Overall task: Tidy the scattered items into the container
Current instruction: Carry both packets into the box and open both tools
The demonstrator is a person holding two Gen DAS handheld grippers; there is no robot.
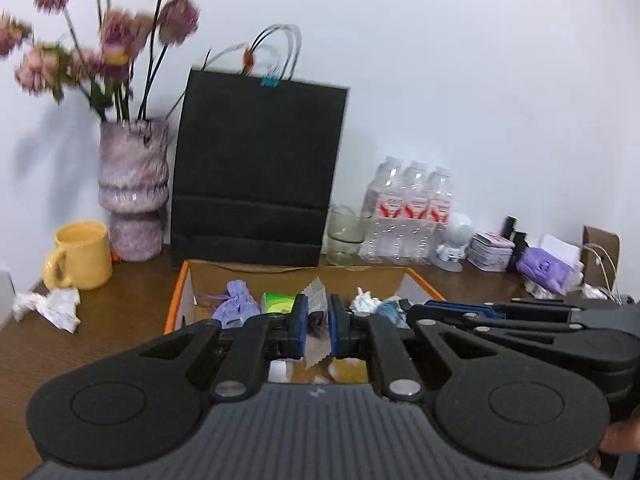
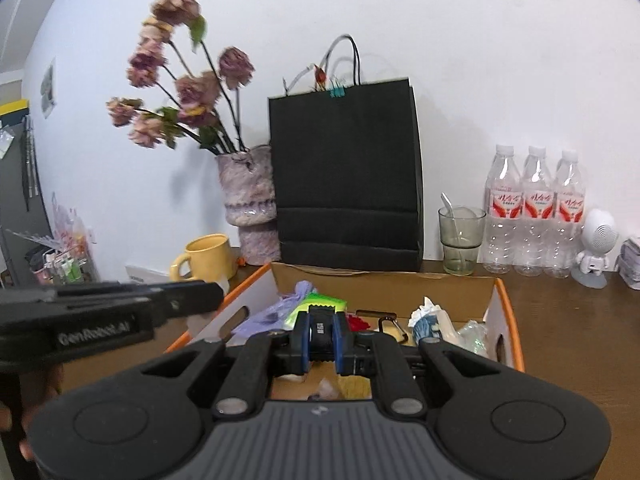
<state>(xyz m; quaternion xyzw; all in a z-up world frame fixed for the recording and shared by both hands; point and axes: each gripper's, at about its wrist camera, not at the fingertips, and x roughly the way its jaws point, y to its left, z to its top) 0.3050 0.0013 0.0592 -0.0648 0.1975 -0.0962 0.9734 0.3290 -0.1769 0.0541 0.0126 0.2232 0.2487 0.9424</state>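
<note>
Left claw (image 1: 318, 330), lower centre, pinching a clear sachet (image 1: 316, 322) above the cardboard box (image 1: 420, 280); right claw (image 2: 322, 338) clamped on a small black object (image 2: 321, 330)

Matt black paper bag (image 1: 256, 168), wood-grain table (image 1: 80, 344)

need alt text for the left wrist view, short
The left gripper holds a clear packet over an open cardboard box already holding small items. Behind stand a black bag, a vase, a yellow mug and bottles.
</note>
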